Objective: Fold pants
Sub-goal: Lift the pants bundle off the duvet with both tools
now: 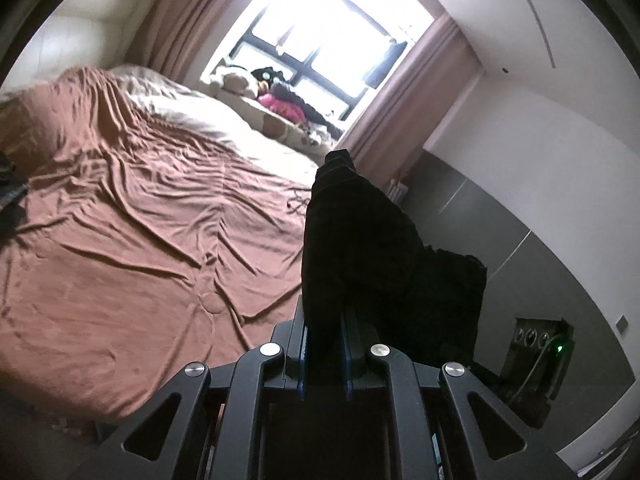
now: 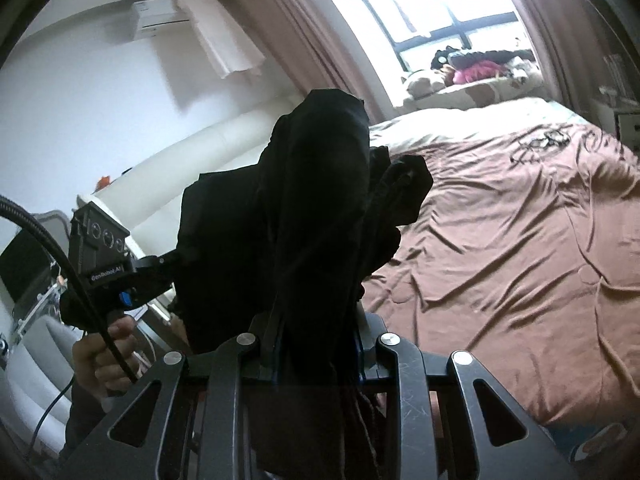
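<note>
Pants [image 1: 360,240], black and bunched, hung in the air above a bed [image 1: 140,220] covered with a wrinkled brown sheet, gripped at two places by a person's hand-held tools. In the left wrist view, the left tool [image 1: 325,344] was clenched on a thick fold of the dark cloth at lower centre of the frame, the fabric rising between its fingers and draping off to the right. In the right wrist view, the right tool [image 2: 318,340] was likewise clamped on the garment at lower centre, with the cloth standing up in a tall dark mass through the middle of the frame. At the left edge of that same view, the other tool appeared from the side, held in a hand [image 2: 104,360] at lower left, its tips hidden in the fabric. A bright window [image 1: 320,32] with pink curtains [image 1: 404,112] filled the top of both frames, soft toys [image 2: 472,68] crowding its sill. An air conditioner [image 2: 160,16] sat on the wall at upper left of the right wrist view.
</note>
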